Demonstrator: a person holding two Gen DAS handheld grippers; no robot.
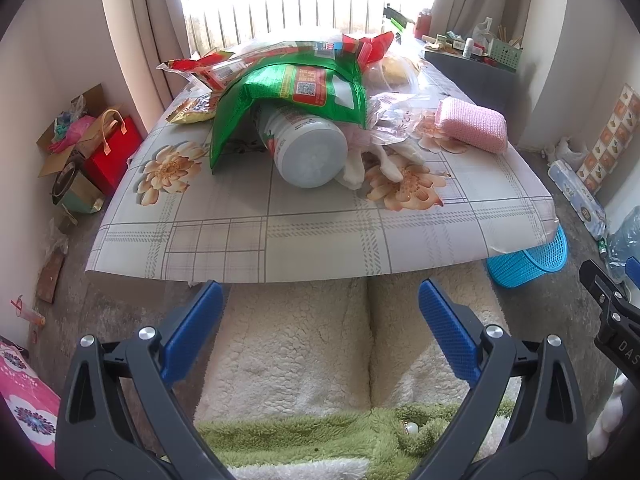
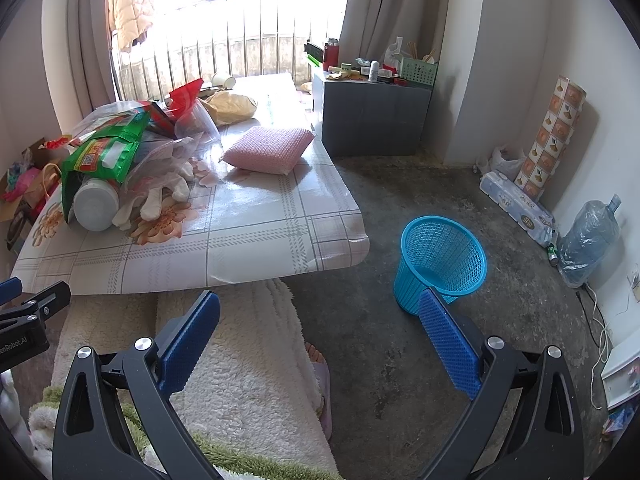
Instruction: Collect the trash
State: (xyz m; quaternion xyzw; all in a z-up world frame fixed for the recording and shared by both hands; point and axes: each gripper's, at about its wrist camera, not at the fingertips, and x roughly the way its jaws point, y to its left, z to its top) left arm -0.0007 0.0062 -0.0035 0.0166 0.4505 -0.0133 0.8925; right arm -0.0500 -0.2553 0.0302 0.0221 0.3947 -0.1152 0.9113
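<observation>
A heap of trash lies on the low table (image 1: 320, 240): a green snack bag (image 1: 296, 92) draped over a white bottle (image 1: 308, 148) on its side, red wrappers (image 1: 360, 46), clear plastic (image 1: 396, 112) and a white glove (image 1: 380, 164). The same heap appears at left in the right wrist view, with the green bag (image 2: 104, 152) and bottle (image 2: 96, 202). A blue mesh bin (image 2: 440, 260) stands on the floor right of the table. My left gripper (image 1: 320, 312) hangs open before the table's near edge, holding nothing. My right gripper (image 2: 320, 320) is open too, its right finger in front of the bin.
A pink scrubbing pad (image 1: 472, 124) lies on the table's right side. A person's legs in fleece trousers (image 1: 320, 344) sit under the near edge, a slippered foot (image 2: 320, 368) on the concrete floor. Gift bags (image 1: 108, 148) crowd the left wall; a grey cabinet (image 2: 372, 112) and water jug (image 2: 588, 236) stand right.
</observation>
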